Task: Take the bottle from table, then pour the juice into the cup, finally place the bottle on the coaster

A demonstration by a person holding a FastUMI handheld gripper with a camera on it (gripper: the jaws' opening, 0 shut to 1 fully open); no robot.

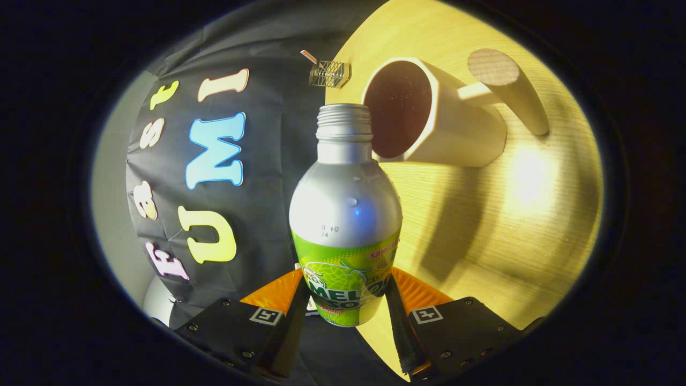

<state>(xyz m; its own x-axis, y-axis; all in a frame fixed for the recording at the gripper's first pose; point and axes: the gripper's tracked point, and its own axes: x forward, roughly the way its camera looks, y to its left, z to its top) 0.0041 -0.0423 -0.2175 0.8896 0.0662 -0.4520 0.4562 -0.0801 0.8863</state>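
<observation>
Silver-shouldered and green-labelled, the bottle [345, 214] sits clamped in your tool [343, 300]: both fingers press on the lower label, one on each side, so the grasp looks firm. Its long axis runs straight ahead from the fingers, threaded neck leading, and the cap is off.

Moving right from the neck, the cup [434, 115] lies just beyond and slightly to the right of the bottle's mouth. Its dark opening faces back toward you, with the open neck overlapping the near rim in this view; how much of a gap is left between mouth and rim you cannot judge from here. The whole view is rolled, so the counter [509, 225] stands like a wall on the right, which suggests the bottle is already tipped toward a pour.

The relation that matters: mouth to rim. The cup is ahead-right of the neck, so I would judge any correction should carry the neck rightward over the opening before tipping further.

Further right, the cup's wooden handle [509, 88] points away from the tool.
</observation>
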